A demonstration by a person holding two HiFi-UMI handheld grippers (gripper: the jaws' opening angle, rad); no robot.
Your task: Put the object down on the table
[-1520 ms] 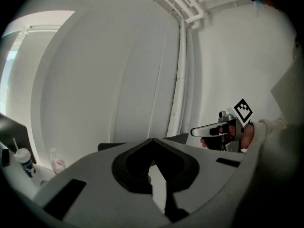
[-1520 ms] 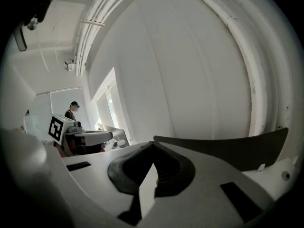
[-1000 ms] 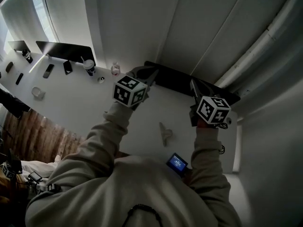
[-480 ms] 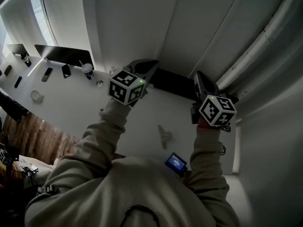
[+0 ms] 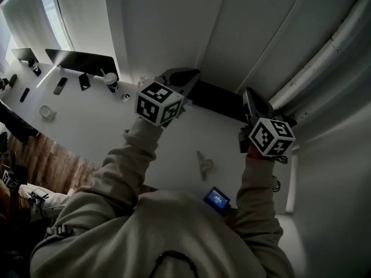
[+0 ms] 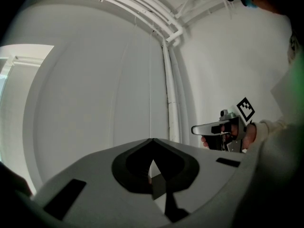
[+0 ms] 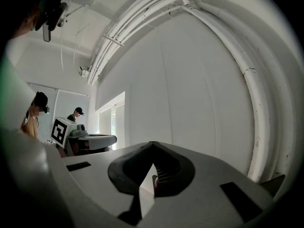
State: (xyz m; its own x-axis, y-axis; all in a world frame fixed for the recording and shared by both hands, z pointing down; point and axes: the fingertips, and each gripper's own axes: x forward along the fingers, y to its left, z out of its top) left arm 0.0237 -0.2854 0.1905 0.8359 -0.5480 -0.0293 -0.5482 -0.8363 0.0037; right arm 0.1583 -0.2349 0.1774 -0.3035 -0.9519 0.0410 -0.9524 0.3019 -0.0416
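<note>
Your left gripper (image 6: 152, 144) and right gripper (image 7: 152, 146) have drifted slightly outward, both closed and empty, while the small pale object (image 5: 203, 164) lies on the white table (image 5: 116, 126) between your arms, probably light and thin, best pinched at its middle.

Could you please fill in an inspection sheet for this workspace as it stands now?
Surface: white table, carrying the object and the clutter.
Job's things: small pale object lies on the table, free of both claws.
Clutter: cup, phones and screen at the far left; dark bar by the wall; blue-lit device near the person.
Grippers: left claw and right claw both shut and empty, pointing at the wall.
Cables: nothing seen.
Surroundings: white wall with pipes; two people in the distance.
</note>
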